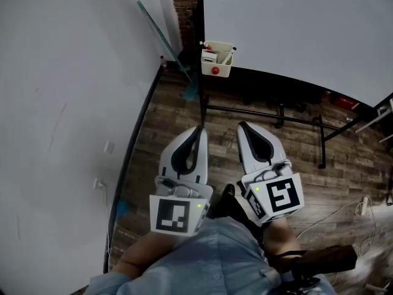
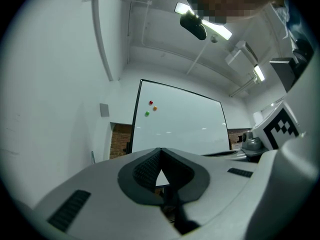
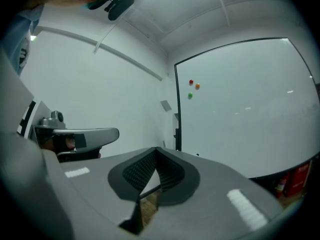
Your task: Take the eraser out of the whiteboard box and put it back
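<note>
A cream whiteboard box (image 1: 218, 60) hangs at the lower left corner of the whiteboard (image 1: 295, 29), with a red round magnet (image 1: 215, 70) on its front. Small things stand inside the box; the eraser is too small to pick out. Both grippers are held side by side over the wooden floor, well short of the box and pointing towards it. My left gripper (image 1: 199, 129) (image 2: 160, 150) is shut and holds nothing. My right gripper (image 1: 241, 126) (image 3: 156, 149) is shut too, and it holds nothing. In both gripper views the whiteboard (image 2: 180, 126) (image 3: 240, 109) is ahead, carrying three coloured magnets.
The whiteboard stand's black legs (image 1: 264, 112) run across the floor between me and the board. A teal-handled broom (image 1: 163, 35) leans on the white wall at the left. A white cable (image 1: 334, 211) lies on the floor at the right, and something red (image 1: 344, 101) sits under the board.
</note>
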Demonstrator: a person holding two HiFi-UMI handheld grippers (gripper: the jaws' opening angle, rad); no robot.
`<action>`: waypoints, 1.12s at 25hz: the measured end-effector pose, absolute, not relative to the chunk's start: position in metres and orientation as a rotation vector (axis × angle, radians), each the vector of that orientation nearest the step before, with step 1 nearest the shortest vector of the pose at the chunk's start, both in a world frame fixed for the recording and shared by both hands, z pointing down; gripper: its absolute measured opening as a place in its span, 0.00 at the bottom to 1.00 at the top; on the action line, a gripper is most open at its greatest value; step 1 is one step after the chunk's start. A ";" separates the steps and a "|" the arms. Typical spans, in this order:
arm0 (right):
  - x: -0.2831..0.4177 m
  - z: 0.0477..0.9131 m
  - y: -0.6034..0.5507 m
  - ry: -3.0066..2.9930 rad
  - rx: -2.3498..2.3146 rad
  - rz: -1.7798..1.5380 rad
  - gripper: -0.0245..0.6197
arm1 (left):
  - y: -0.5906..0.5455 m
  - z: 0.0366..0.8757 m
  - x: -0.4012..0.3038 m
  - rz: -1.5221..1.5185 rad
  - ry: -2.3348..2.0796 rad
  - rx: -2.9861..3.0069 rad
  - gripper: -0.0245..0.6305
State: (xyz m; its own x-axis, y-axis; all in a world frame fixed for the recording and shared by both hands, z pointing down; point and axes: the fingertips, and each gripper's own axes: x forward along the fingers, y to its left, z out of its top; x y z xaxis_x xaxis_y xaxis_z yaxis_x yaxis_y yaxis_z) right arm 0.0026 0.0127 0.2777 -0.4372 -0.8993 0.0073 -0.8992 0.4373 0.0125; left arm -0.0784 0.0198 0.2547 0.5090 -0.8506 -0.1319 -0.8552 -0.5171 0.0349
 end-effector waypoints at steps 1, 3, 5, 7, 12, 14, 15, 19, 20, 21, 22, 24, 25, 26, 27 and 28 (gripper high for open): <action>0.003 0.279 0.010 -2.650 1.660 -0.007 0.04 | 0.016 0.256 -0.078 0.201 1.527 -2.700 0.05; 0.004 0.280 0.002 -2.649 1.660 -0.005 0.04 | 0.009 0.257 -0.078 0.194 1.530 -2.700 0.04; 0.006 0.279 -0.006 -2.653 1.657 -0.010 0.04 | -0.001 0.256 -0.076 0.192 1.534 -2.692 0.05; 0.010 0.279 -0.018 -2.655 1.654 -0.010 0.04 | -0.013 0.255 -0.072 0.191 1.535 -2.683 0.04; 0.023 0.280 -0.057 -2.656 1.644 -0.001 0.04 | -0.049 0.257 -0.058 0.168 1.538 -2.685 0.04; 0.028 0.282 -0.076 -2.666 1.630 0.005 0.04 | -0.068 0.259 -0.054 0.154 1.556 -2.683 0.04; 0.031 0.284 -0.086 -2.662 1.623 0.019 0.04 | -0.078 0.260 -0.052 0.150 1.567 -2.680 0.04; 0.039 0.288 -0.121 -2.678 1.574 0.048 0.04 | -0.113 0.259 -0.039 0.132 1.597 -2.662 0.04; 0.041 0.287 -0.131 -2.691 1.562 0.045 0.04 | -0.121 0.258 -0.036 0.126 1.604 -2.657 0.05; 0.042 0.285 -0.140 -2.702 1.550 0.041 0.04 | -0.129 0.257 -0.032 0.122 1.610 -2.650 0.04; 0.044 0.284 -0.148 -2.713 1.536 0.038 0.04 | -0.136 0.254 -0.029 0.121 1.615 -2.640 0.04; 0.046 0.284 -0.163 -2.737 1.498 0.035 0.04 | -0.149 0.249 -0.024 0.125 1.624 -2.615 0.04; 0.045 0.283 -0.169 -2.752 1.475 0.033 0.04 | -0.154 0.246 -0.022 0.127 1.631 -2.603 0.05; 0.044 0.282 -0.175 -2.769 1.454 0.027 0.04 | -0.159 0.244 -0.021 0.129 1.639 -2.591 0.05; 0.042 0.280 -0.181 -2.782 1.436 0.018 0.04 | -0.164 0.241 -0.022 0.132 1.649 -2.578 0.04; 0.040 0.278 -0.186 -2.791 1.419 0.006 0.05 | -0.168 0.239 -0.023 0.136 1.659 -2.564 0.04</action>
State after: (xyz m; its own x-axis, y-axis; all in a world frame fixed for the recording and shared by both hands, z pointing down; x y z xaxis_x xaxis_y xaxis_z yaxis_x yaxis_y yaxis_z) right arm 0.0404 -0.1862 0.2778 -0.5894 -0.8078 0.0111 -0.8078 0.5894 0.0012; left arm -0.0226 -0.1676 0.2390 0.4081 -0.9050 -0.1202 -0.9125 -0.4084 -0.0226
